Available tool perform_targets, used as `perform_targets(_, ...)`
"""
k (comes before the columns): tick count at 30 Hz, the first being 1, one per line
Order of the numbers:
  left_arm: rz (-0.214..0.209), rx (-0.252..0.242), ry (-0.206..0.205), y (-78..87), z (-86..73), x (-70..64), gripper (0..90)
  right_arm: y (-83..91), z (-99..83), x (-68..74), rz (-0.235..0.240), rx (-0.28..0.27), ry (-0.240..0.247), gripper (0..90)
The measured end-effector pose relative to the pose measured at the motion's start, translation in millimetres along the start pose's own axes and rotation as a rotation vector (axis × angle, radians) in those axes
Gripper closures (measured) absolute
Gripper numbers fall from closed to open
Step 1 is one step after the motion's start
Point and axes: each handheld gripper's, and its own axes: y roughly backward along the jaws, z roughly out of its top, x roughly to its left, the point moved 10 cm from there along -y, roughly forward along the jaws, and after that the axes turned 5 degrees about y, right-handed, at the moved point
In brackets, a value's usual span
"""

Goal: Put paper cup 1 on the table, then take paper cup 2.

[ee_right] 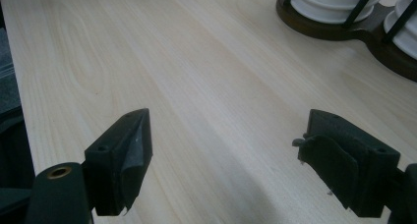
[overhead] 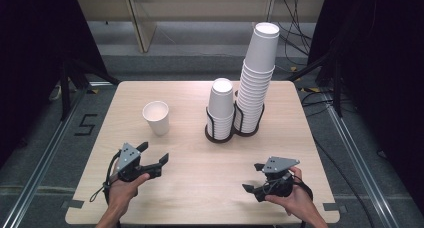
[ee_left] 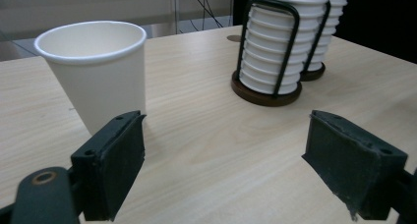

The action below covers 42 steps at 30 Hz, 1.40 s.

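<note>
White paper cup [overhead: 156, 117], white cup stacks [overhead: 256, 83] too, sitting in a dark brown holder [overhead: 220, 134] with black wire. Tabletop [overhead: 200, 178] is pale wood grain, both tools black.

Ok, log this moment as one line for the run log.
left gripper: open, empty, near upright loose cup | right gripper: open, empty, above table | cup stacks: inverted, in holder

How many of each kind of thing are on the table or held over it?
Loose cup: 1
Cup stacks, short and tall: 2
Cup holder: 1
Grippers, left gripper and right gripper: 2
Total: 6
</note>
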Motion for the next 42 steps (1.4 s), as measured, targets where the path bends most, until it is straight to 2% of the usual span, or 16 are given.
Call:
perform_targets(2,-0.013,0.009,-0.011,2.1,-5.0,-6.1,14.7,0.2,1.2,-3.4,-0.012,-0.011,0.019,19.7)
perform_targets(5,-0.028,0.018,-0.029,5.4,-11.3,-13.5,14.7,0.6,1.1,-3.6,-0.014,-0.012,0.019,19.7)
perform_targets(7,-0.034,0.018,-0.043,8.1,-13.8,-17.6,14.7,1.0,0.5,-1.2,-0.004,-0.006,-0.004,19.7)
perform_targets(11,-0.056,0.006,-0.045,13.0,-17.8,-26.5,14.7,1.1,0.4,-4.7,-0.015,-0.012,-0.002,19.7)
perform_targets(14,-0.069,0.026,-0.053,16.7,-24.6,-33.6,14.7,1.3,-0.1,-7.0,-0.023,-0.012,-0.004,19.7)
perform_targets(16,-0.078,0.018,-0.064,17.9,-26.2,-38.4,14.6,2.1,-0.3,-7.0,-0.026,-0.013,-0.017,19.7)
perform_targets(17,-0.080,0.015,-0.070,18.9,-27.1,-40.5,14.7,2.1,0.1,-9.4,-0.035,-0.019,-0.001,19.7)
perform_targets(19,-0.088,0.022,-0.073,21.1,-31.2,-45.3,14.7,2.4,-0.3,-8.9,-0.034,-0.017,-0.024,19.7)
perform_targets(22,-0.098,0.031,-0.082,23.6,-36.4,-51.7,14.6,3.3,0.0,-10.1,-0.038,-0.019,-0.025,19.7)
perform_targets(24,-0.102,0.027,-0.067,24.5,-38.3,-55.7,14.6,4.0,0.3,-11.2,-0.043,-0.021,-0.017,19.7)
perform_targets(27,-0.100,0.036,-0.080,26.8,-39.5,-59.3,14.7,5.2,1.6,-12.7,-0.056,-0.027,-0.029,19.7)
perform_targets(30,-0.121,0.025,-0.088,25.4,-39.5,-64.0,14.7,6.8,4.6,-15.5,-0.063,-0.038,-0.031,19.7)
perform_targets(32,-0.122,0.038,-0.089,25.5,-40.9,-65.1,14.7,8.2,7.7,-21.4,-0.086,-0.054,-0.028,19.6)
perform_targets(36,-0.130,0.034,-0.088,24.3,-41.5,-67.0,14.7,12.6,13.4,-28.1,-0.112,-0.064,-0.058,19.7)
perform_targets(38,-0.126,0.039,-0.093,25.2,-41.7,-66.9,14.7,17.2,19.4,-32.1,-0.123,-0.083,-0.092,19.5)
perform_targets(42,-0.123,0.032,-0.087,25.0,-40.6,-65.1,14.7,29.3,35.7,-46.6,-0.158,-0.126,-0.108,19.2)
